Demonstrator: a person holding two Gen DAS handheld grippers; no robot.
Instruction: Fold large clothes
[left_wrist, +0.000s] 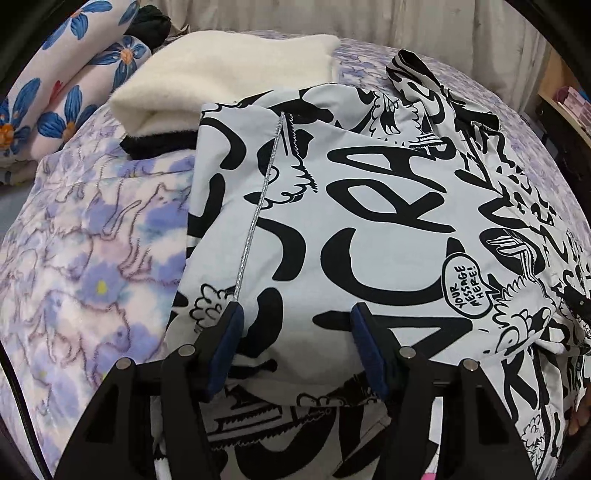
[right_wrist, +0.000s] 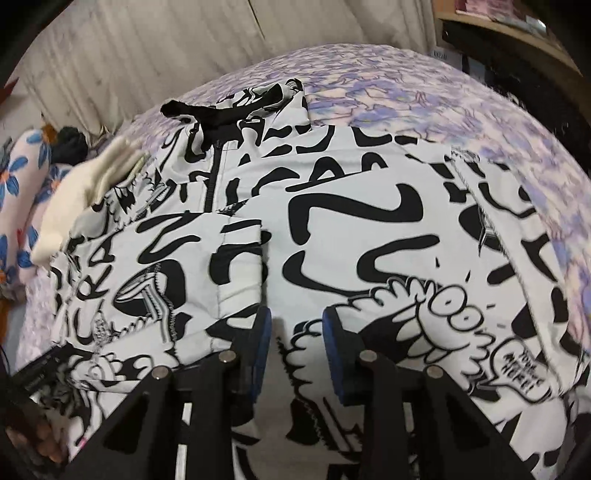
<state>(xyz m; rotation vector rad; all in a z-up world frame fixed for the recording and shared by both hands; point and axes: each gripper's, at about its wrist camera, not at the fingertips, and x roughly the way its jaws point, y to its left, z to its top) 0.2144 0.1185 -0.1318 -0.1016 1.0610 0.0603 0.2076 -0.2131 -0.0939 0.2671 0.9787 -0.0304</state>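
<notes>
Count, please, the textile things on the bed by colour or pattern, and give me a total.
Black-and-white graffiti-print jacket: 1
Cream fluffy folded garment: 1
Black fabric under the cream one: 1
Pink pillows with blue flowers: 2
Black bundle behind the pillows: 1
Lilac floral bedspread: 1
Total: 7

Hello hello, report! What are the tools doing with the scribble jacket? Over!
Left tool open, jacket bulging between pads. Right tool open over jacket. Jacket part-folded on bed. Cream blanket touching far corner.
</notes>
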